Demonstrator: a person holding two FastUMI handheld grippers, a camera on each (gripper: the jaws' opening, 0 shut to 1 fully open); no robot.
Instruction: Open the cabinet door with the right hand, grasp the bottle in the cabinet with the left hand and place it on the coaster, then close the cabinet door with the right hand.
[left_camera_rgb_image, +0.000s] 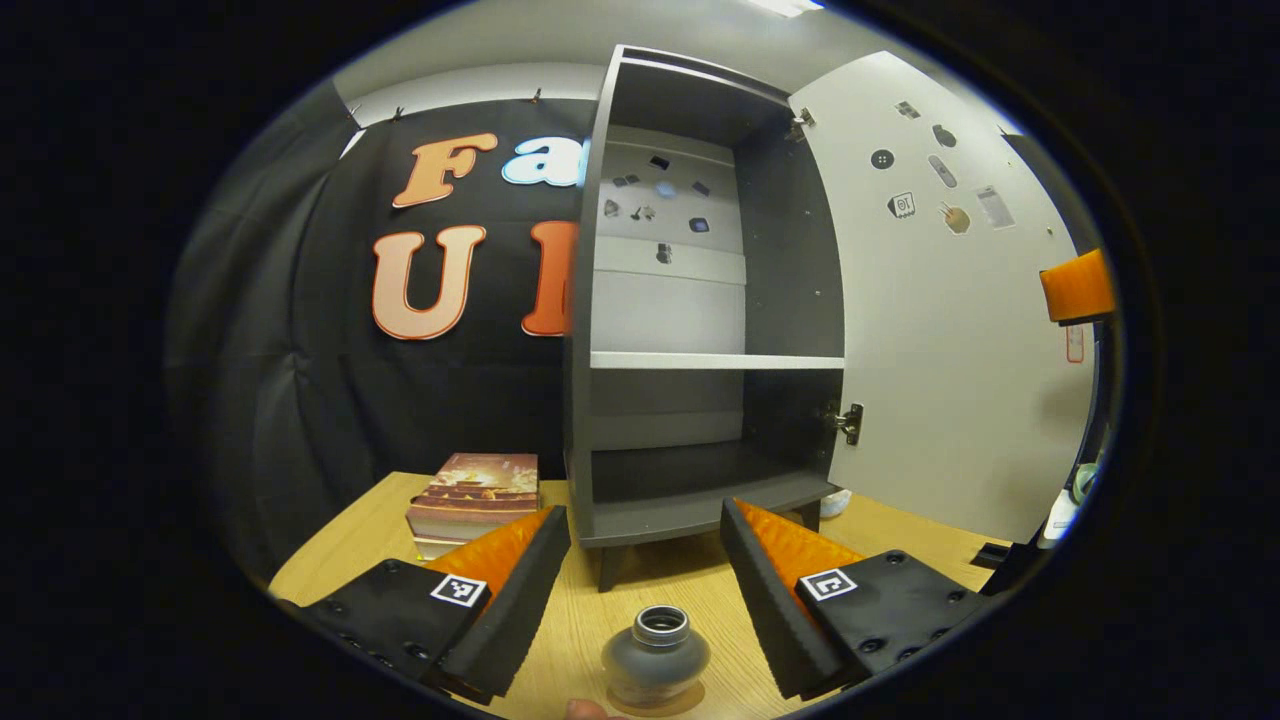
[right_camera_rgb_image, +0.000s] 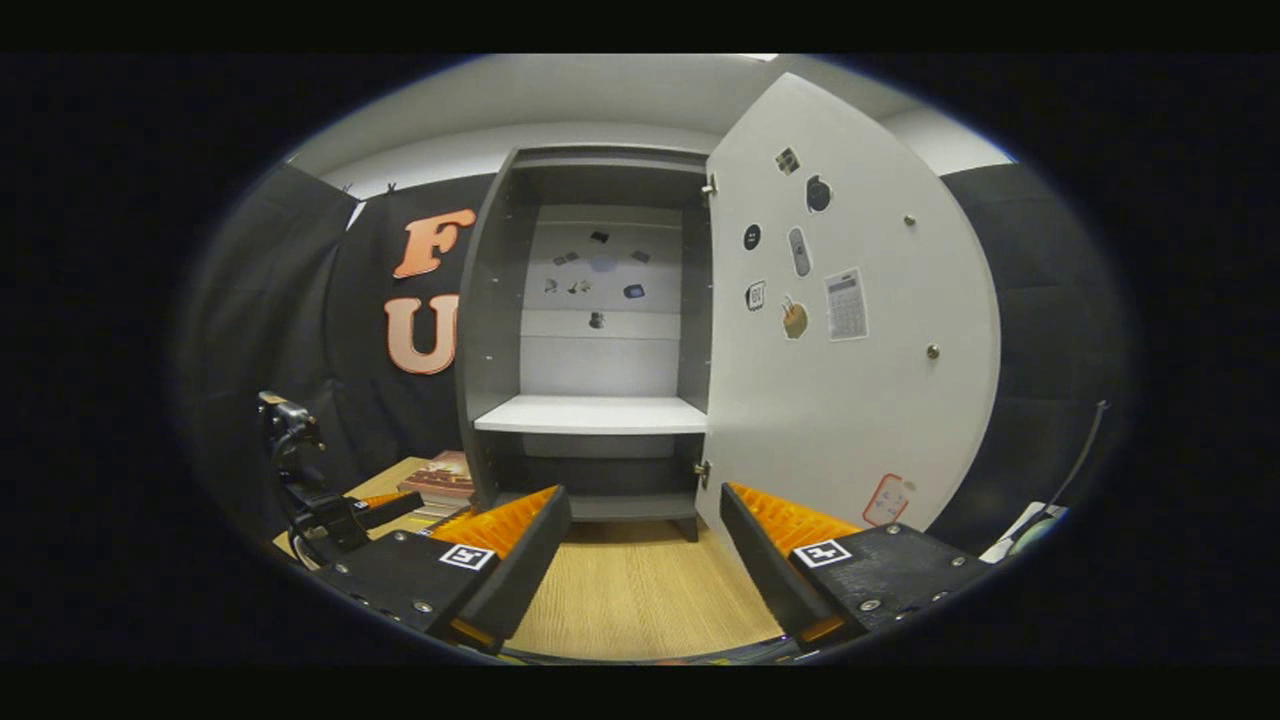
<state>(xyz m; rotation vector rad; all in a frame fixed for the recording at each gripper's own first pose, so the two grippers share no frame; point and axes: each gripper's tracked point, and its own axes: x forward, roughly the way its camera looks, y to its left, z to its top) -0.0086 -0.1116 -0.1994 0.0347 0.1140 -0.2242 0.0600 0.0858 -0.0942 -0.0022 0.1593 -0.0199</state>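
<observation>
A small grey bottle (left_camera_rgb_image: 655, 655) with a silver neck stands upright on a brown coaster (left_camera_rgb_image: 692, 696) at the near edge of the wooden table. My left gripper (left_camera_rgb_image: 645, 520) is open; its fingers flank the bottle without touching it. The dark grey cabinet (left_camera_rgb_image: 690, 500) is in front, its white door (left_camera_rgb_image: 940, 330) swung wide to the right and both shelves bare. At the door's outer edge an orange part of the right gripper (left_camera_rgb_image: 1078, 285) shows. In the right gripper view my right gripper (right_camera_rgb_image: 642, 500) is open and holds nothing, close to the door (right_camera_rgb_image: 850, 400) of the cabinet (right_camera_rgb_image: 595, 415).
A stack of books (left_camera_rgb_image: 475, 490) lies on the table (left_camera_rgb_image: 640, 590) left of the cabinet, also seen as the books (right_camera_rgb_image: 440, 478) in the right gripper view. The left gripper's body (right_camera_rgb_image: 310, 500) is at far left there. Stickers dot the door's inner face.
</observation>
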